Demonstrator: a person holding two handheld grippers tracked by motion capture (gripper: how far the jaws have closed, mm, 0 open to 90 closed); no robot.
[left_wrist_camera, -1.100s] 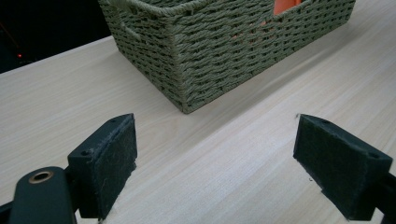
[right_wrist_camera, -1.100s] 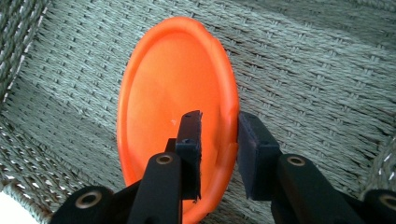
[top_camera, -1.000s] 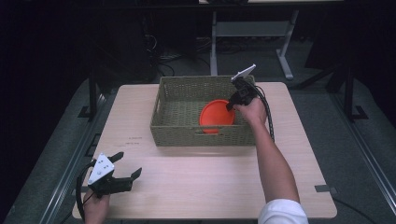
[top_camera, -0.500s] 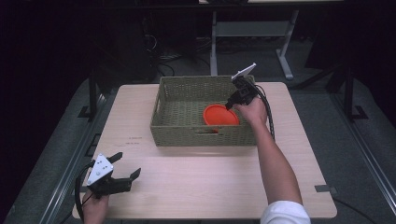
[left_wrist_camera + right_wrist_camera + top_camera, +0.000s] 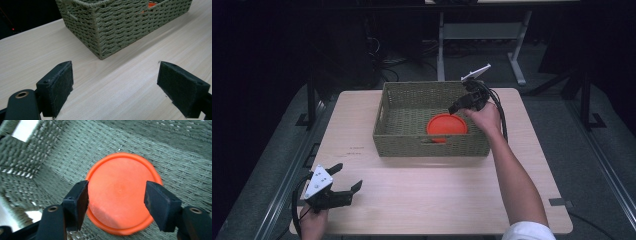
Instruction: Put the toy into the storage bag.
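Disc (image 5: 446, 124), orange: lay flat on the basket (image 5: 407, 100) floor, right half. Right gripper (image 5: 116, 202) hovered above it, jaws just spread apart, nothing between. Left gripper (image 5: 343, 181) idle, jaws wide, empty. Risk: a withdrawing jaw could snag the woven wall.

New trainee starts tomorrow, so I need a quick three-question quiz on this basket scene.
1. Where does the orange disc lie?
2. True or false: the right gripper clamps the disc.
3. The left gripper is: A) inside the woven basket B) over the table, near its front left corner C) on the floor.

Key: 1. Flat on the basket's floor, towards its right side. 2. False; its jaws have just been opening and stand apart above the disc. 3. B.
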